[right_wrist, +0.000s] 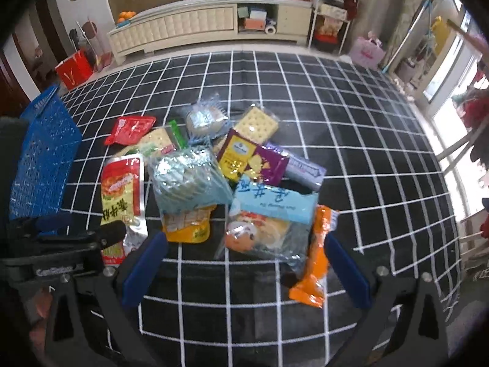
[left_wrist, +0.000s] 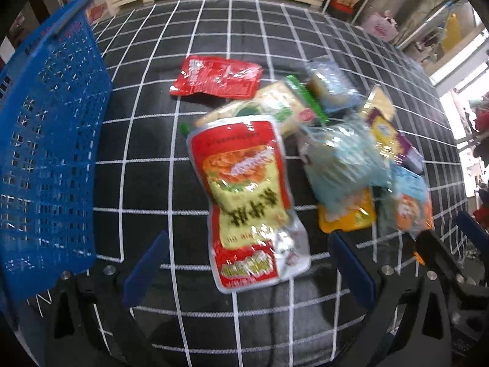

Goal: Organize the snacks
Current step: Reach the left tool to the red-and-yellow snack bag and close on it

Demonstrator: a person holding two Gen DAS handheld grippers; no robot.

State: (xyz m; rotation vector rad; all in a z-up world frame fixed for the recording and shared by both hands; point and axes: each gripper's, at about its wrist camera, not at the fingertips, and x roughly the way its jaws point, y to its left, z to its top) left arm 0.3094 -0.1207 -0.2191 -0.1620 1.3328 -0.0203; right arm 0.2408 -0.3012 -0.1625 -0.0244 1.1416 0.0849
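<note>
A pile of snack packets lies on a black cloth with a white grid [left_wrist: 152, 140]. A red and yellow pouch [left_wrist: 247, 198] lies between the fingers of my open left gripper [left_wrist: 249, 270]; I cannot tell if they touch it. The same pouch shows at left in the right wrist view [right_wrist: 122, 195]. My open, empty right gripper [right_wrist: 246, 270] hovers over a clear bag with a cartoon face [right_wrist: 269, 223] and an orange packet [right_wrist: 318, 257]. A blue perforated basket [left_wrist: 45, 153] stands at the left and also shows in the right wrist view [right_wrist: 39, 159].
Other packets: a red pouch [left_wrist: 217, 76], crackers [right_wrist: 255, 125], a pale blue bag [right_wrist: 189, 180], a purple and yellow packet [right_wrist: 253, 162], a yellow packet [right_wrist: 189, 226]. A cream cabinet [right_wrist: 198, 27] and shelves stand beyond the cloth. My left gripper's body [right_wrist: 55, 244] is at left.
</note>
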